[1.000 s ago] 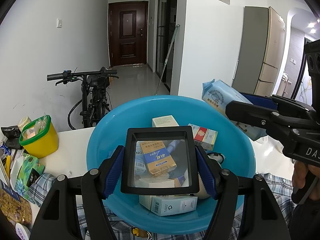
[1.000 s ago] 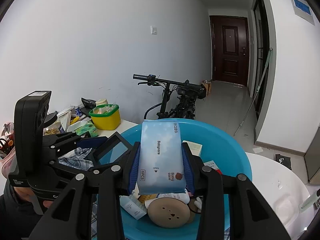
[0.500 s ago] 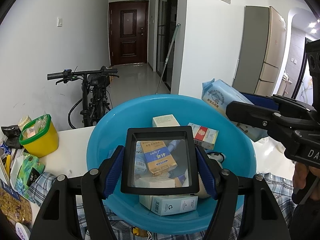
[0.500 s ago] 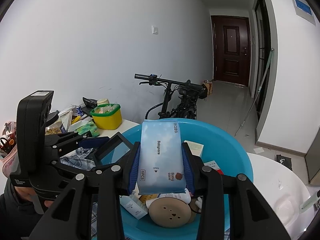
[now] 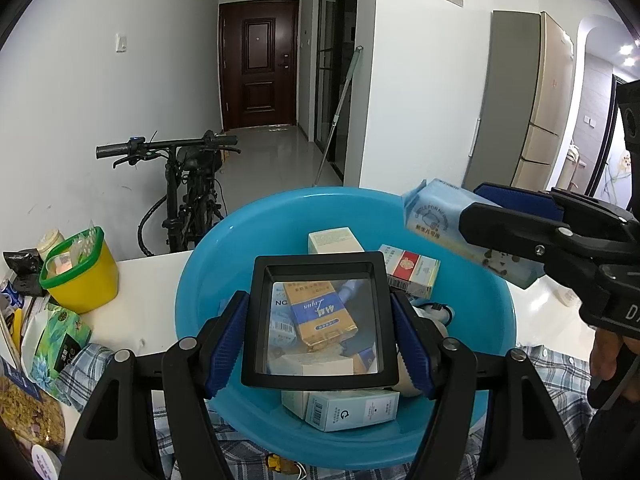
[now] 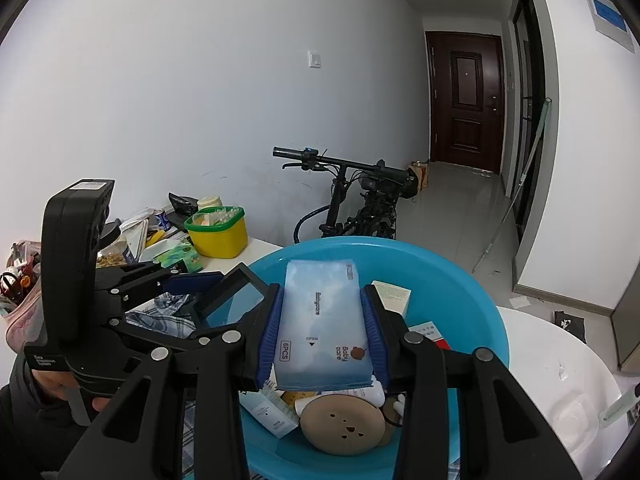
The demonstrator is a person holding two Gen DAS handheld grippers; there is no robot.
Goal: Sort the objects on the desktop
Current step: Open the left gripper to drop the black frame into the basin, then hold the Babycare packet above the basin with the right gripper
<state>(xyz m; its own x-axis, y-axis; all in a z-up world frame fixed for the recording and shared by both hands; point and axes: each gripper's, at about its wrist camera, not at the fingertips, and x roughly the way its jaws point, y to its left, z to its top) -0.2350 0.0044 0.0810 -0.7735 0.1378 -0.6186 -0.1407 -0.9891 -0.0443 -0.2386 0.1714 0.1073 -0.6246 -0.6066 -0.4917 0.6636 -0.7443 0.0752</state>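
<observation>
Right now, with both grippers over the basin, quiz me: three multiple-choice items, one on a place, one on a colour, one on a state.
1. Where is the red-and-white box?
A. Inside the blue basin
B. On the floor
C. In the yellow tub

2. What colour is the yellow tub's rim?
A. Red
B. Green
C. Black

3. What does the right gripper hold?
A. Nothing
B. A black-framed magnifier
C. A pale blue wipes pack

Answers: 1 A, it lies among the boxes in the basin; 2 B, a green band tops the tub; 3 C, both pads press the pack's sides, while the left gripper clamps the magnifier.
</observation>
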